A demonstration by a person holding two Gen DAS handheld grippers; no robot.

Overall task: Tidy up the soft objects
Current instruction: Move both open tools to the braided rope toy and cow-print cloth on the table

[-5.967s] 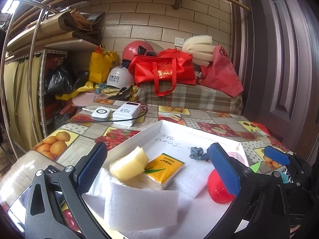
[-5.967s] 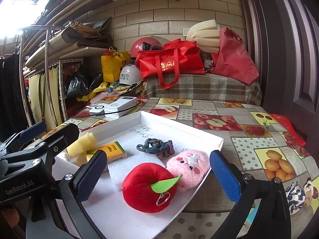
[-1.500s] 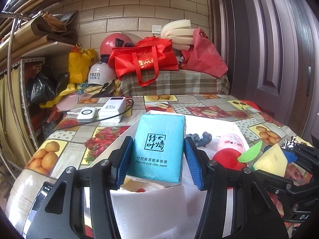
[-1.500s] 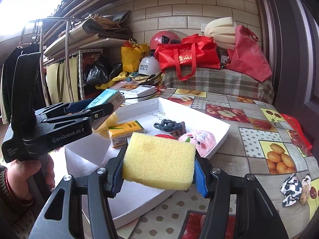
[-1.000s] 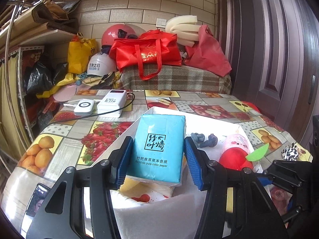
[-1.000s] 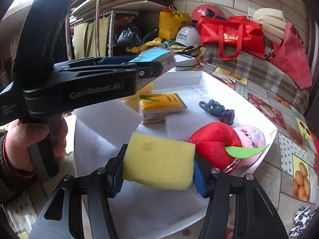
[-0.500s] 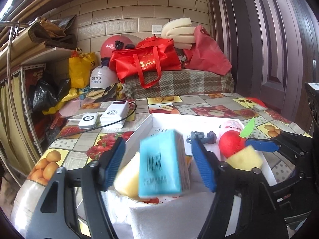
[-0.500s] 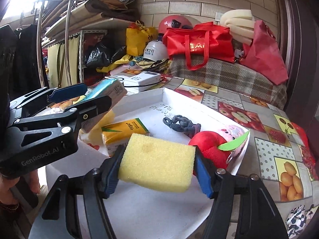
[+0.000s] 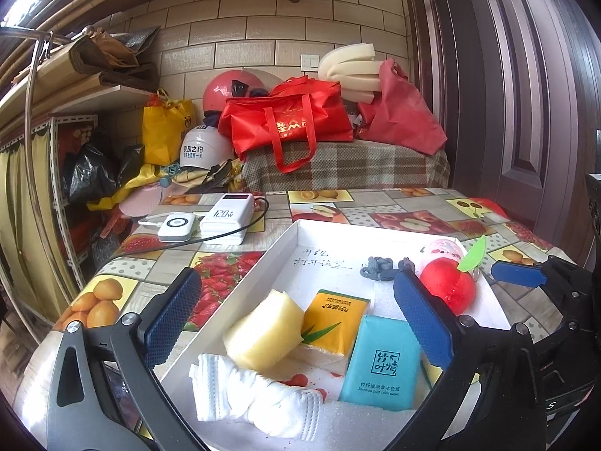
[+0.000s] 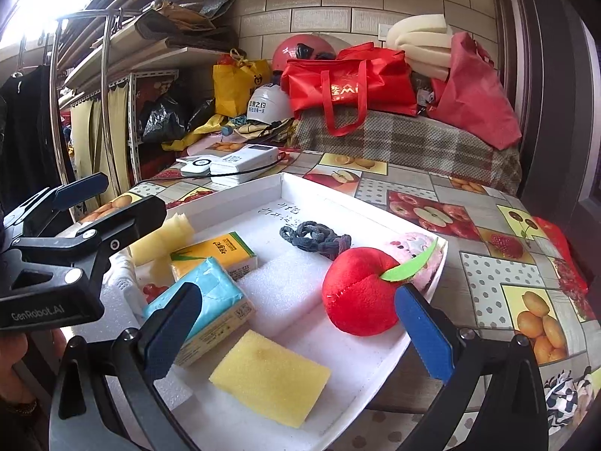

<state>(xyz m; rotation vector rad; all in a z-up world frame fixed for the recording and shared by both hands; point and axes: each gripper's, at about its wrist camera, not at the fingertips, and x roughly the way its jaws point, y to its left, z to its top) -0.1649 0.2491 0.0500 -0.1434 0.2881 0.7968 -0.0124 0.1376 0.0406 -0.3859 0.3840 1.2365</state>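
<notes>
A white foam tray (image 9: 285, 236) (image 10: 420, 323) holds the soft objects. A blue tissue pack (image 9: 381, 362) (image 10: 210, 297) lies in it beside a yellow tissue pack (image 9: 336, 315) (image 10: 218, 251). A pale yellow sponge (image 9: 263, 330) leans on a white cloth (image 9: 255, 394). A flat yellow sponge (image 10: 270, 376) lies at the tray's near edge. A red plush apple (image 9: 447, 289) (image 10: 357, 293), a pink plush (image 10: 411, 242) and a dark hair tie (image 10: 313, 236) lie further back. My left gripper (image 9: 296, 323) is open above the tray. My right gripper (image 10: 296, 327) is open over the flat sponge.
Two white power banks (image 9: 225, 218) with a cable lie on the fruit-print tablecloth (image 10: 488, 225) behind the tray. Red bags (image 9: 289, 124), helmets and foam pile at the back. Shelves (image 10: 112, 75) stand at the left, a door at the right.
My left gripper opened and dropped the blue tissue pack into the tray. My right gripper opened and let the yellow sponge down onto the tray's near edge.
</notes>
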